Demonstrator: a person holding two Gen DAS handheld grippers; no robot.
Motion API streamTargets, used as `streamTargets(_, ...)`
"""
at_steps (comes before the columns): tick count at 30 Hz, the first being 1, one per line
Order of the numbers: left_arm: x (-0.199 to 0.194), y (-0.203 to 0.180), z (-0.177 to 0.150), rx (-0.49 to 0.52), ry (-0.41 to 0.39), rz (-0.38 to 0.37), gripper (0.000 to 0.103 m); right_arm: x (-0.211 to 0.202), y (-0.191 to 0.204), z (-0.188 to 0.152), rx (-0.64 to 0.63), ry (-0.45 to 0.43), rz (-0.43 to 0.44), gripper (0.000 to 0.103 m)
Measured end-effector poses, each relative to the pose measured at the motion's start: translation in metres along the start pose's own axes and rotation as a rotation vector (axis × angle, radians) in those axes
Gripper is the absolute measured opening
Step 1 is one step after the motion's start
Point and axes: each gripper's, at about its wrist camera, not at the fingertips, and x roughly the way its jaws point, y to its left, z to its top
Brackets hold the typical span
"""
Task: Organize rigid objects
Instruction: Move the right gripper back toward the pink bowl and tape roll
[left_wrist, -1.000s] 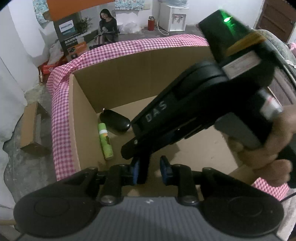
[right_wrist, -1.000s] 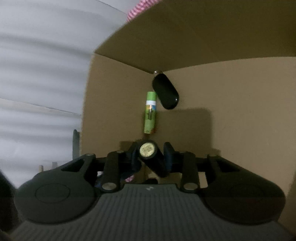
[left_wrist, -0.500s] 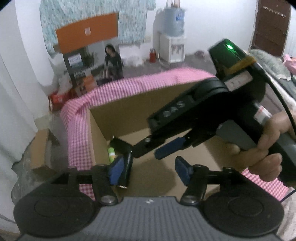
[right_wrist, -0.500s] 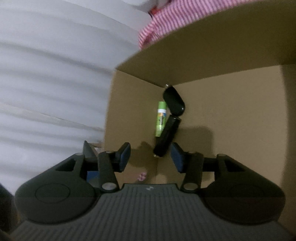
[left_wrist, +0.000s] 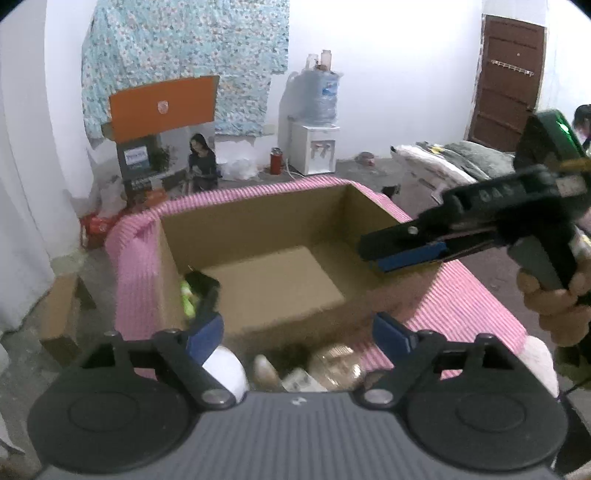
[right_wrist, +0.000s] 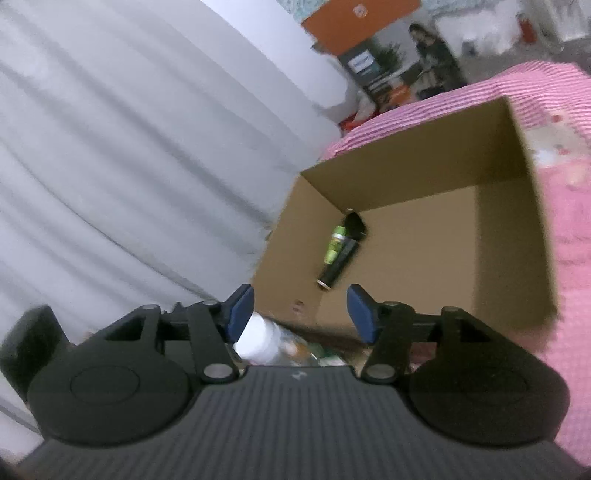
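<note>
- Box (right_wrist: 424, 236) of cardboard sits on pink checked cloth (left_wrist: 454, 299).
- In its far left corner lie a black case (right_wrist: 355, 224), green tube (right_wrist: 334, 244) and black cylinder (right_wrist: 338, 264), touching.
- Left gripper (left_wrist: 297, 334): jaws opening, nothing between them.
- Right gripper (right_wrist: 301, 308): jaws opening, empty, near the box's near edge.
- White bottle (right_wrist: 258, 338) lies near, outside the box.

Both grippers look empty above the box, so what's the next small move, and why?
Probably drop the left gripper toward the loose items piled just below its opening jaws. The box already holds the green tube and the black cylinder, and the right gripper, also opening, holds nothing.
</note>
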Motion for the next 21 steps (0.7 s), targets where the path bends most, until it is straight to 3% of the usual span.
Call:
streamTargets(5, 0.013, -0.014, -0.037, -0.01, 0.064, -0.08, 0.092, -0.018, -0.019, -0.053, 0.014, -0.027, -0.076, 0.056)
streamTargets(9, 0.033, -0.03, -0.065, 0.019, 0.149, -0.114, 0.092, 0.006, -0.03, -0.098, 0.025, 0.005, -0.11, 0.056)
streamTargets(16, 0.062, -0.042, -0.095, 0.086, 0.189, -0.033, 0.092, 0.037, -0.029, -0.129, 0.026, 0.055, -0.156, 0.052)
streamTargets(21, 0.079, -0.039, -0.105, 0.103, 0.207, 0.003, 0.085, 0.053, -0.022, -0.136, -0.012, 0.093, -0.211, 0.036)
